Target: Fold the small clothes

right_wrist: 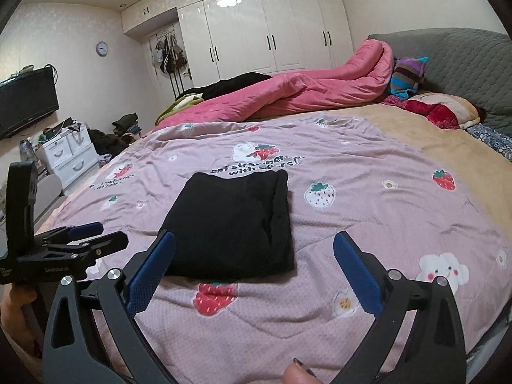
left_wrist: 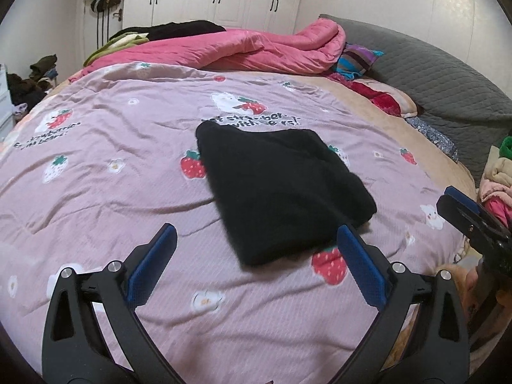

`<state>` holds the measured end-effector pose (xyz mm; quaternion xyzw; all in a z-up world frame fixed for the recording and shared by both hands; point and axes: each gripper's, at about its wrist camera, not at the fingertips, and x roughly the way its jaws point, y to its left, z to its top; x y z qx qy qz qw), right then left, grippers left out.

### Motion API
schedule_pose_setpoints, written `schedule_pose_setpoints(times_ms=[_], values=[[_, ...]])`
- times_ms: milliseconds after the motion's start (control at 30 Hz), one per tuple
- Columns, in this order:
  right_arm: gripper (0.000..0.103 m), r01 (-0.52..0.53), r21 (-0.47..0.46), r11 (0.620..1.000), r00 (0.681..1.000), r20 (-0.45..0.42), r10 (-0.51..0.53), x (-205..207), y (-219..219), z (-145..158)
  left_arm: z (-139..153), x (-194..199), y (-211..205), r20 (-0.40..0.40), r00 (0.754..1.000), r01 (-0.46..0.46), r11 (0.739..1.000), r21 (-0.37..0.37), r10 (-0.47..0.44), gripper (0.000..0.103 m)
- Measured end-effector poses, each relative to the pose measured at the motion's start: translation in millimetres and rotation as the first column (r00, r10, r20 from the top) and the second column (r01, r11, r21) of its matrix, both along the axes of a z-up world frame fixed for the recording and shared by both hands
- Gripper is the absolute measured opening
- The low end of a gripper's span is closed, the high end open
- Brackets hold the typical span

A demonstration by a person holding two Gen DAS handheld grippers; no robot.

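A black garment (left_wrist: 281, 188) lies folded into a thick rectangle on the pink strawberry-print quilt (left_wrist: 112, 147); it also shows in the right wrist view (right_wrist: 233, 227). My left gripper (left_wrist: 256, 233) is open and empty, just in front of the garment's near edge. My right gripper (right_wrist: 254, 240) is open and empty, its left finger beside the garment's near left corner. Each gripper shows in the other's view: the right one at the right edge (left_wrist: 448, 198), the left one at the left edge (right_wrist: 96, 233).
A rolled pink duvet (right_wrist: 304, 89) and pillows (right_wrist: 444, 112) lie at the far side by the grey headboard (right_wrist: 464, 60). A pile of clothes (left_wrist: 499, 179) sits at the bed's right edge. White wardrobes, a drawer unit (right_wrist: 67, 156) and a TV (right_wrist: 25, 102) stand beyond.
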<state>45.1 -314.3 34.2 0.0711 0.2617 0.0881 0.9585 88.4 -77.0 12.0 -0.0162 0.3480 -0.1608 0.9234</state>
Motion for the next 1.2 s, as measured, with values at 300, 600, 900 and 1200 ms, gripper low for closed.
schedule_pose_setpoints(times_ms=[300,600,900,1200], values=[[0.099,-0.004,-0.033,0.999,1.0,-0.019,0.004,-15.4,19.8,-22.4,-9.5,-30.2,24.3,0.039,0.999,-0.027,1.0,-0.002,0.027,0.094],[0.099,0.05,-0.086,0.995,0.999,0.002,-0.05,-42.9,39.4,-60.2,-37.1,-42.5,43.4,0.021,0.998,-0.061,0.998,-0.03,0.061,0.094],[0.099,0.065,-0.171,0.983,0.998,0.013,-0.064,-46.0,53.4,-73.8,-58.9,-48.6,47.9,0.01,0.997,-0.074,0.997,-0.032,0.074,0.094],[0.099,0.082,-0.168,0.982,0.996,-0.004,-0.084,-43.0,49.8,-78.6,-55.9,-52.6,47.9,0.036,0.996,-0.079,0.996,-0.038,0.081,0.094]])
